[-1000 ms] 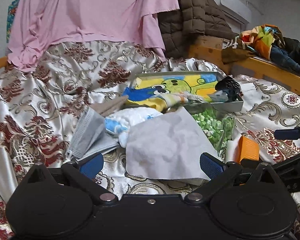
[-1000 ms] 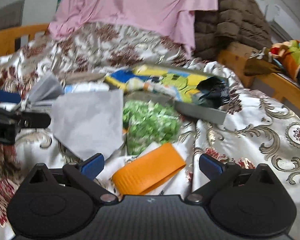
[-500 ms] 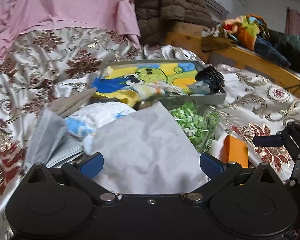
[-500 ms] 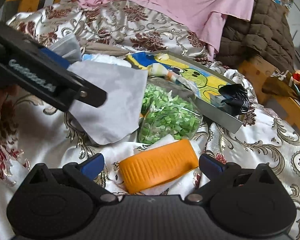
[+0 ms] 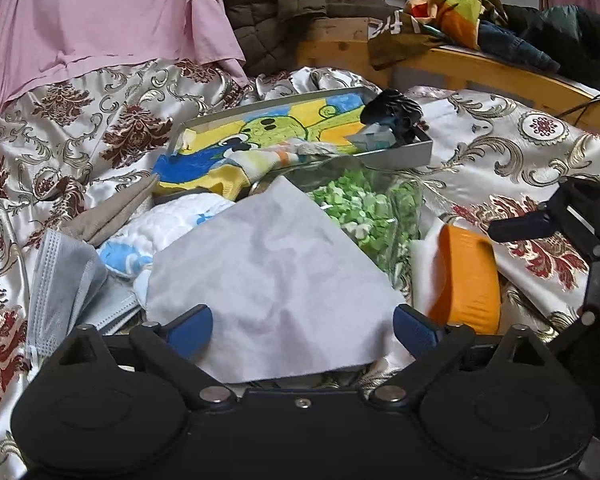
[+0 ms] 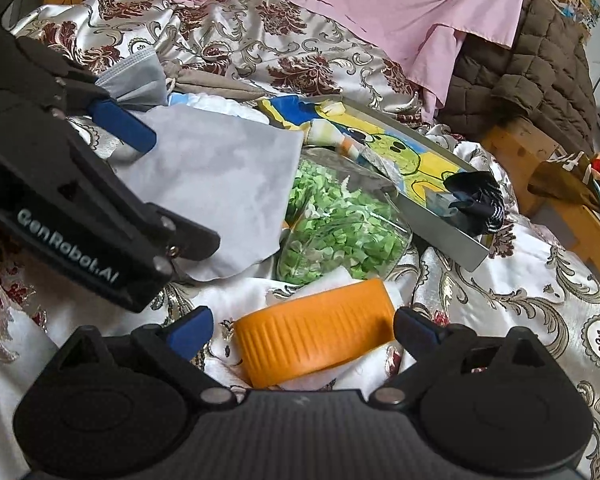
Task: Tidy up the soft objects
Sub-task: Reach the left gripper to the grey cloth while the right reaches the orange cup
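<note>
One grey cloth [image 5: 276, 280] is framed between the closing, still-wide jaws of the left gripper [image 5: 303, 326], ungripped. One orange lid [image 6: 316, 336] (ribbed) is straddled likewise by the closing right gripper [image 6: 303, 326]. One grey tray [image 6: 444, 236] is seen beyond both.

the middle of the patterned satin bedspread [image 6: 540, 300] is crowded: a pale grey square cloth [image 5: 272, 280] overlaps a clear bag of green bits [image 6: 340, 232], with an orange ribbed plastic lid [image 6: 316, 336] just beside it, so the 2 grippers work close together there. behind the pile a grey metal tray holding a cartoon cloth [image 5: 400, 156] blocks the way back. to the left, grey face masks [image 5: 60, 276] fill the gap. open bedspread lies to the right, up to the wooden bed rail [image 5: 500, 76].
</note>
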Action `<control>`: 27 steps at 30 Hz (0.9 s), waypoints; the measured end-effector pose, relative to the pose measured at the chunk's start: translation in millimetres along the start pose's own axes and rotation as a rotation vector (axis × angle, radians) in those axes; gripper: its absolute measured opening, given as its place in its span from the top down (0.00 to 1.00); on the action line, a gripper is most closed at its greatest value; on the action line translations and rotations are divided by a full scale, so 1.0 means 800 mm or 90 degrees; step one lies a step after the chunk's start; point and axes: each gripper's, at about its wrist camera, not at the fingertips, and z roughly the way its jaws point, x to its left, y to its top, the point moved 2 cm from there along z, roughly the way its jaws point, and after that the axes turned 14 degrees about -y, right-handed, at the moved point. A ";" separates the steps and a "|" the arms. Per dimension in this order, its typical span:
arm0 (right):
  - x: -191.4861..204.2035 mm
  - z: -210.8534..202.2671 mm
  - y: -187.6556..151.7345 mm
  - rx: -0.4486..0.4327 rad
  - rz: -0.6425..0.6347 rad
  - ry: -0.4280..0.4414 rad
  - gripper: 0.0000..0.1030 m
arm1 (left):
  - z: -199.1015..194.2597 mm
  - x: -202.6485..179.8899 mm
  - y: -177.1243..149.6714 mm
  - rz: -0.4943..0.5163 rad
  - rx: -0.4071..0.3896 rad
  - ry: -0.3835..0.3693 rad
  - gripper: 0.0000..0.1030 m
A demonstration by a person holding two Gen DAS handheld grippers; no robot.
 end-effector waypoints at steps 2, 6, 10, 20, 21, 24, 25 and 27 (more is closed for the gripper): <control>-0.001 0.001 0.000 0.004 0.001 0.002 0.07 | 0.002 -0.001 -0.002 -0.004 0.007 -0.005 0.09; -0.001 0.001 -0.002 0.005 -0.002 -0.001 0.12 | 0.009 0.001 -0.009 -0.024 0.024 -0.003 0.14; -0.002 0.001 -0.002 0.008 0.001 -0.010 0.16 | 0.015 0.007 -0.017 -0.054 0.036 0.006 0.19; -0.003 0.003 -0.002 0.020 0.006 0.002 0.20 | 0.012 0.015 -0.019 -0.108 0.011 -0.016 0.20; -0.003 0.004 -0.002 0.021 0.008 0.002 0.20 | 0.010 0.019 -0.019 -0.129 0.003 -0.027 0.21; -0.003 0.004 -0.002 0.022 0.008 0.003 0.20 | 0.005 0.031 -0.017 -0.193 -0.021 -0.058 0.21; -0.003 0.004 -0.002 0.022 0.007 0.003 0.20 | 0.004 0.035 -0.016 -0.212 -0.026 -0.064 0.21; -0.003 0.004 -0.002 0.022 0.007 0.003 0.20 | 0.004 0.041 -0.014 -0.253 -0.035 -0.080 0.18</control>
